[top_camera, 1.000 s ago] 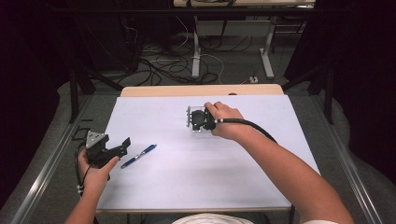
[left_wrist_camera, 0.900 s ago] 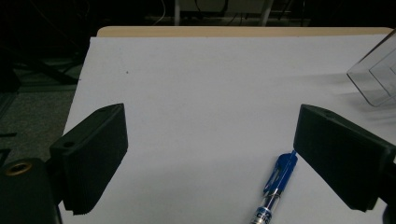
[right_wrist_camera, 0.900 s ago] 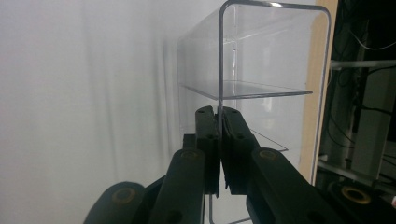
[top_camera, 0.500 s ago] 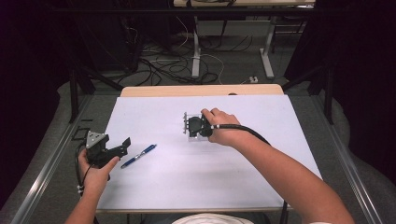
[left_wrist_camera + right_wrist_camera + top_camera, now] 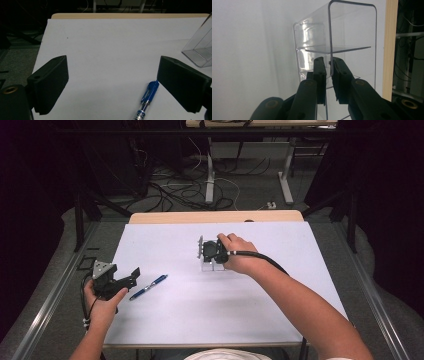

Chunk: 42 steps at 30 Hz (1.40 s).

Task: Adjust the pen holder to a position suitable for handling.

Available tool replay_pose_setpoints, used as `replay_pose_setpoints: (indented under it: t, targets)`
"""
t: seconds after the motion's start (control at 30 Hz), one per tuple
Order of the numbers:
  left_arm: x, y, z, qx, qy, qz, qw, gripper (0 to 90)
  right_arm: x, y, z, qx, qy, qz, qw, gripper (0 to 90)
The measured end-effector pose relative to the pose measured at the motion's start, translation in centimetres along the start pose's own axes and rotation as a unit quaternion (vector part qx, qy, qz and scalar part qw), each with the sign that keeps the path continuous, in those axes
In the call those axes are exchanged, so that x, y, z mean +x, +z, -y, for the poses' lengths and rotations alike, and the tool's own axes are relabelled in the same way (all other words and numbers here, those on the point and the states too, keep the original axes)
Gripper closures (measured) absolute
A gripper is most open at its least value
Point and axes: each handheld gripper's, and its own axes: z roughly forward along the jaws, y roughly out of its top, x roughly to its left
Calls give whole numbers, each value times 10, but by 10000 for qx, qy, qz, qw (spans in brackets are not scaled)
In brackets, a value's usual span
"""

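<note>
White tabletop: right gripper pinches clear plastic compartment box wall; left gripper gapes wide beside blue ballpoint pen.

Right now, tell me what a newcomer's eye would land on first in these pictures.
First, the clear box near the middle of the white table, its thin wall pinched by the right gripper. Next, the blue pen lying at the table's left side. The open left gripper hovers over the pen, its fingers spread wide.
</note>
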Motion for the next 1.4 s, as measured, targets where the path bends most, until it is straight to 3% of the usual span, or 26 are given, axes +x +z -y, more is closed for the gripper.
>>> replay_pose_setpoints:
  t: [0.17,0.2,0.27,0.3,0.4,0.43,0.6,0.77,0.93,1.1,1.2,1.4]
  targets:
    - [0,0,0,9,-4,-7,10000,103,6,5,0,9,-77,147,9999,667]
    - [0,0,0,9,-6,-9,10000,104,7,6,1,-124,-84,202,9997,647]
    - [0,1,0,20,5,-7,10000,104,7,3,1,-37,-82,227,9997,605]
    - [0,1,1,21,8,-13,10000,105,7,4,2,-179,-80,321,9993,586]
    - [0,1,1,29,8,-12,10000,107,8,-2,3,-165,34,385,9991,533]
    - [0,1,1,24,13,-11,10000,107,9,-2,4,-294,-10,479,9984,511]
    - [0,2,1,103,45,4,9999,119,12,-9,14,-432,362,578,9967,454]
    - [2,1,1,126,28,14,9999,145,16,-17,28,-777,662,736,9920,398]
    - [2,2,1,181,-7,13,9998,154,21,-26,49,-1180,1427,747,9799,366]
    - [1,1,1,223,22,10,9997,159,27,-34,74,-1617,1747,1010,9660,311]
    - [1,2,0,226,81,-23,9997,166,31,-39,89,-1872,2021,1283,9527,225]
    - [0,0,-1,134,126,-96,9998,166,39,-43,116,-2202,2615,1561,9267,149]
